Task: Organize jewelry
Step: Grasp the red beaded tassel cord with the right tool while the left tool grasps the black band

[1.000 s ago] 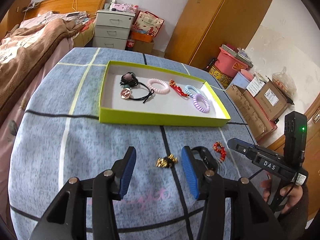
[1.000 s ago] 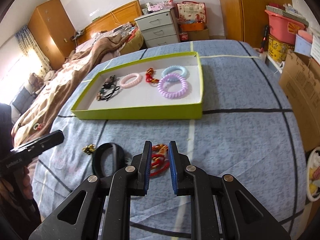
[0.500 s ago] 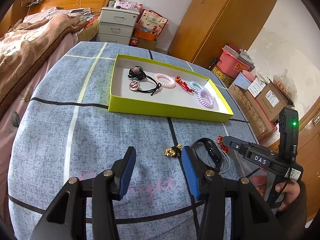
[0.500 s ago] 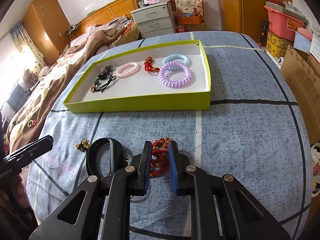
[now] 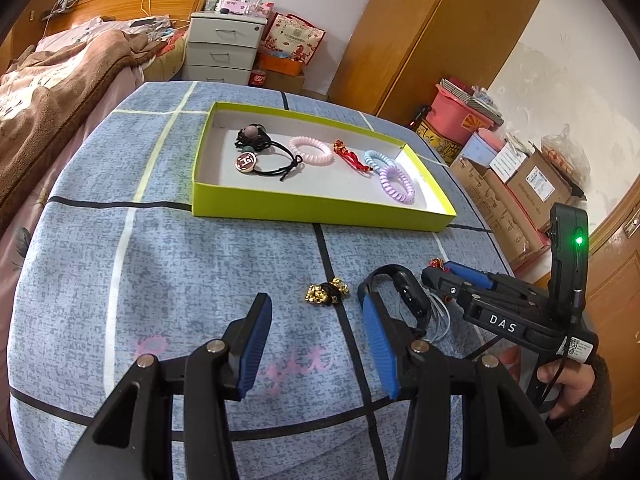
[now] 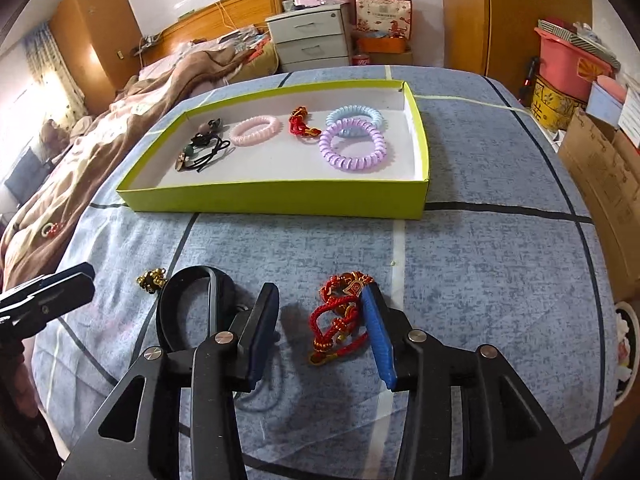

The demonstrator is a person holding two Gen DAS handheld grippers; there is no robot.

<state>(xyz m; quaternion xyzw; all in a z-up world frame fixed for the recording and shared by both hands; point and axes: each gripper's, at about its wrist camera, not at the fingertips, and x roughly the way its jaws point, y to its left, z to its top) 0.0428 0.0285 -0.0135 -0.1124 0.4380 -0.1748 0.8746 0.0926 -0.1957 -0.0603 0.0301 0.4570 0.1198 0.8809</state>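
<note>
A lime-green tray (image 5: 320, 210) (image 6: 276, 200) on the blue table holds black hair ties (image 5: 260, 152), a pink coil (image 5: 311, 150), a red cord (image 5: 350, 158), a blue coil (image 6: 352, 116) and a purple coil (image 6: 352, 144). On the table lie a gold charm (image 5: 326, 293) (image 6: 151, 278), a black wristband (image 5: 404, 296) (image 6: 192, 300) and a red cord bracelet (image 6: 340, 316). My right gripper (image 6: 324, 328) is open with the red bracelet lying between its fingers, against the right one. My left gripper (image 5: 316, 340) is open and empty, just short of the gold charm.
A bed with a brown blanket (image 5: 52, 80) runs along the left. A grey drawer unit (image 5: 224, 48), a wooden wardrobe (image 5: 432, 28), a pink bin (image 5: 456, 116) and cardboard boxes (image 5: 520, 188) stand beyond and to the right of the table.
My right gripper was shut on the red bracelet and has opened; the bracelet now lies on the table between its fingers. My left gripper has drawn back slightly, still open.
</note>
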